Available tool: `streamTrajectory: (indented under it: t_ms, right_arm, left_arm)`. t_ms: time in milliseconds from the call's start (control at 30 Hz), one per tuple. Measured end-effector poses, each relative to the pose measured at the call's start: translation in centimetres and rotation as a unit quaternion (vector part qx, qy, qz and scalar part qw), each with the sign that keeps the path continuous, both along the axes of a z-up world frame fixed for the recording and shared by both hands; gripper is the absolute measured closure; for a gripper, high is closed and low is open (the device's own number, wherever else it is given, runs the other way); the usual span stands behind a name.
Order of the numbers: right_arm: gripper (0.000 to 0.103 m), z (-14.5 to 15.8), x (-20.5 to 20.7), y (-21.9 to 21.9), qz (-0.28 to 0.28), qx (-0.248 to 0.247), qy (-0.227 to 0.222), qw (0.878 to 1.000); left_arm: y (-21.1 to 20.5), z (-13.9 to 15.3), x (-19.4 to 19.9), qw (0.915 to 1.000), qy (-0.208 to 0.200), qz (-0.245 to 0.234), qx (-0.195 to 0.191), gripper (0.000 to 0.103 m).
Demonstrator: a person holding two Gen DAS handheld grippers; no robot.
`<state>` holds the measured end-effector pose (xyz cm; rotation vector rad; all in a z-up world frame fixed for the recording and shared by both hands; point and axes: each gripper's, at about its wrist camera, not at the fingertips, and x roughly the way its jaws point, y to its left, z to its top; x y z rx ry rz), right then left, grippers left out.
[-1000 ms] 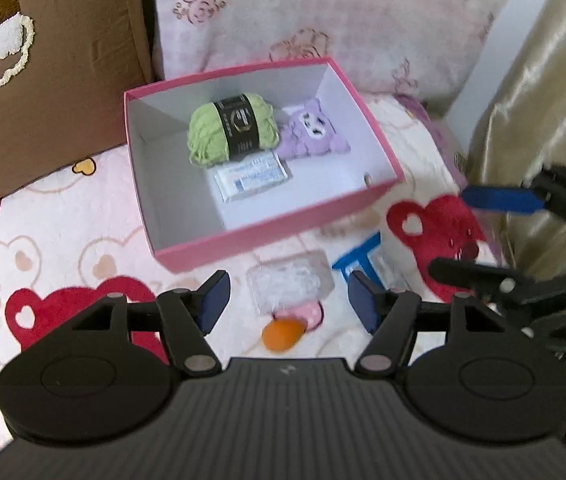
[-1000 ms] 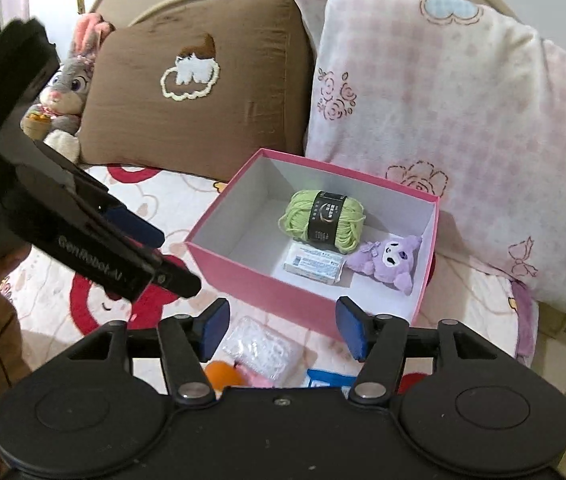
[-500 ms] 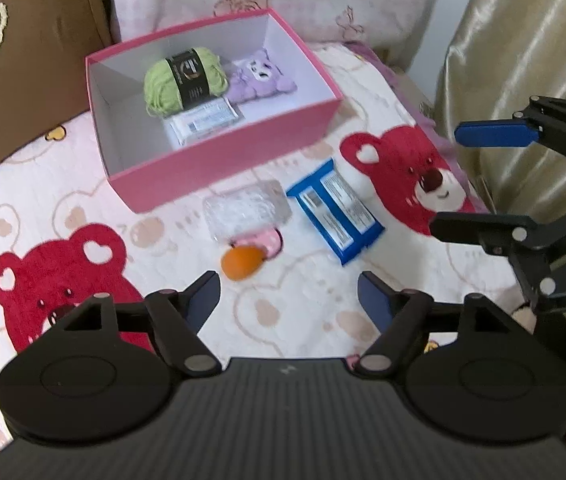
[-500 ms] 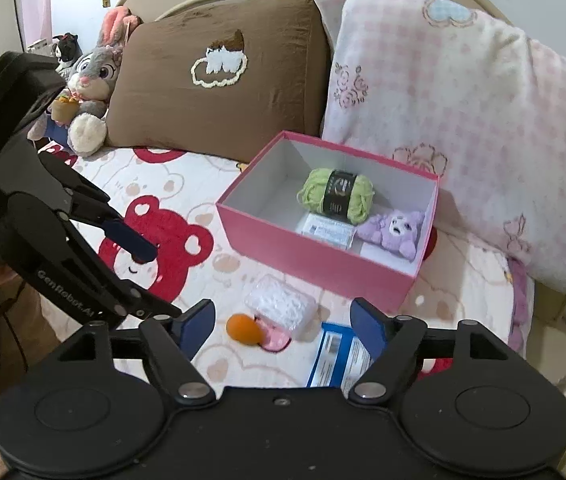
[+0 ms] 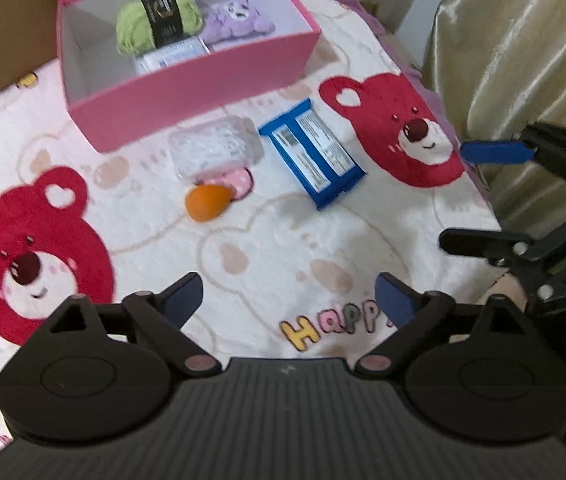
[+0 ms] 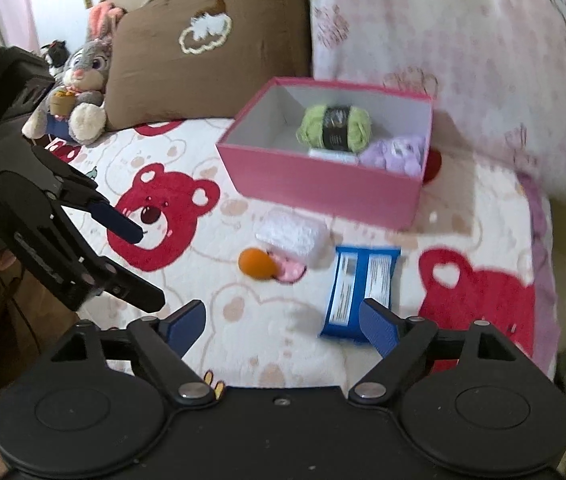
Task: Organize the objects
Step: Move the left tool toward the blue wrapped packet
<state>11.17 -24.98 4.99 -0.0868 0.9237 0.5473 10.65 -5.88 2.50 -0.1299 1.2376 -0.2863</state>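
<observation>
We have pulled both hand-held grippers back from the pink box (image 5: 187,80): left (image 5: 289,296) and right (image 6: 283,322) gape empty. The blue packet (image 5: 311,152) waits on the bed, at the box's 5 o'clock.

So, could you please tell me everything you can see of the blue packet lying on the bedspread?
The blue packet is a flat, glossy rectangular wrapper, apparently plastic, with two white printed label panels side by side on its upper face. It lies flat and unopened on the bear-print bedspread, in front of the pink box and apart from it, beside the clear pouch. Neither gripper touches it.
</observation>
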Motion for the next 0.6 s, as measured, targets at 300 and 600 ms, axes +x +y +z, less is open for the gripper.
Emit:
streamTrajectory:
  t_ms: [300,600]
  right_arm:
    - [0.016,-5.4,0.2,-2.1,-0.059,0.019,0.034,0.998]
    - [0.016,-9.5,3.1,-1.9,-0.081,0.016,0.071,0.994]
  left_arm:
    - [-0.3,-2.9,1.4,0.9998,0.005,0.020,-0.007,0.002]
    - [0.0,-5.8,3.8,0.9980,-0.057,0.020,0.019,0.002]
